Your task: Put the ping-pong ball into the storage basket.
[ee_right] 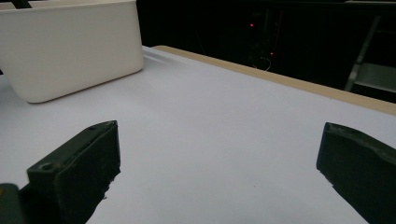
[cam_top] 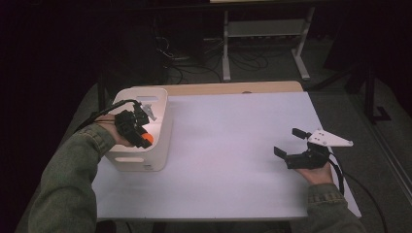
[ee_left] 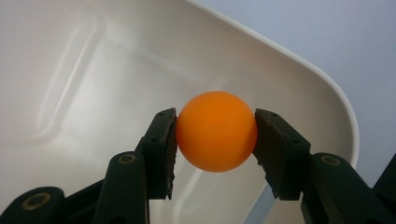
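One orange ball (ee_left: 216,131) clamped in left tool (ee_left: 215,140), over one white bin (cam_top: 158,99).

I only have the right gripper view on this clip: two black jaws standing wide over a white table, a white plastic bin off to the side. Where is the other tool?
Observer: The left tool is down inside the white plastic bin, seen in the high view.
Operator: Is it carrying anything?
Observer: Yes, a small orange ball is clamped between its two pads in the left gripper view.
Operator: Is the ball over the bin or over the table?
Observer: Over the bin; its white inner wall sits behind the ball, and the rim curves past on the right.
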Demonstrator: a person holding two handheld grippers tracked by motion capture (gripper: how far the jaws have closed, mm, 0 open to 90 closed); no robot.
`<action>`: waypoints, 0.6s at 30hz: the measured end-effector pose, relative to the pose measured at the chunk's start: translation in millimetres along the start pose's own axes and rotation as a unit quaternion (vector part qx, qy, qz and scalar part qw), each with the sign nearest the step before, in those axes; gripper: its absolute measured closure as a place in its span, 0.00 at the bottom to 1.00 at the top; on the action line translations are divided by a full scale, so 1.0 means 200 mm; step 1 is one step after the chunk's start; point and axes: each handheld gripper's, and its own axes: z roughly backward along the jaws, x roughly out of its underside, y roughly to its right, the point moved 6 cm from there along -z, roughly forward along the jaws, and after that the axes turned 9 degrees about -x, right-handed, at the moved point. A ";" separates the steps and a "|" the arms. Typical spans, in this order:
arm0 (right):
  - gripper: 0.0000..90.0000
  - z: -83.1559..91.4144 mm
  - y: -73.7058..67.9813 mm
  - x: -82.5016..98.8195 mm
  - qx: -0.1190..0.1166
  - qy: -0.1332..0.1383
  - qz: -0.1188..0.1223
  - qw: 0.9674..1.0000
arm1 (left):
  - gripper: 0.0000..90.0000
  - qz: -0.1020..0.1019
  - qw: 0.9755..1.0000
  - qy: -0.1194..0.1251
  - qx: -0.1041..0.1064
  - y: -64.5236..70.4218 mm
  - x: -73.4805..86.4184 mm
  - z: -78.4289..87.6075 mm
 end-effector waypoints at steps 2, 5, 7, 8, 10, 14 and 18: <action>0.00 0.00 0.00 0.00 0.000 0.000 0.000 1.000 | 0.56 0.000 1.000 0.001 0.002 0.00 0.00 -0.01; 0.00 0.00 0.00 0.00 0.000 0.000 0.000 1.000 | 0.56 0.001 1.000 0.000 0.003 0.00 -0.01 -0.02; 0.00 0.00 0.00 0.00 0.000 -0.001 0.001 1.000 | 0.56 0.001 1.000 -0.002 0.003 0.00 -0.01 -0.03; 0.00 0.00 0.00 0.00 0.000 -0.001 0.001 1.000 | 0.56 0.000 1.000 -0.003 0.004 0.00 -0.01 -0.03; 0.00 0.00 0.00 0.00 0.000 -0.001 0.000 1.000 | 0.56 -0.001 1.000 -0.005 0.004 -0.01 0.00 -0.04; 0.00 0.00 0.00 0.00 0.000 -0.001 0.001 1.000 | 0.56 0.002 1.000 -0.007 0.006 -0.01 0.01 -0.05; 0.00 0.00 0.00 0.00 0.002 -0.001 0.001 1.000 | 0.56 0.000 1.000 -0.009 0.007 -0.01 0.01 -0.05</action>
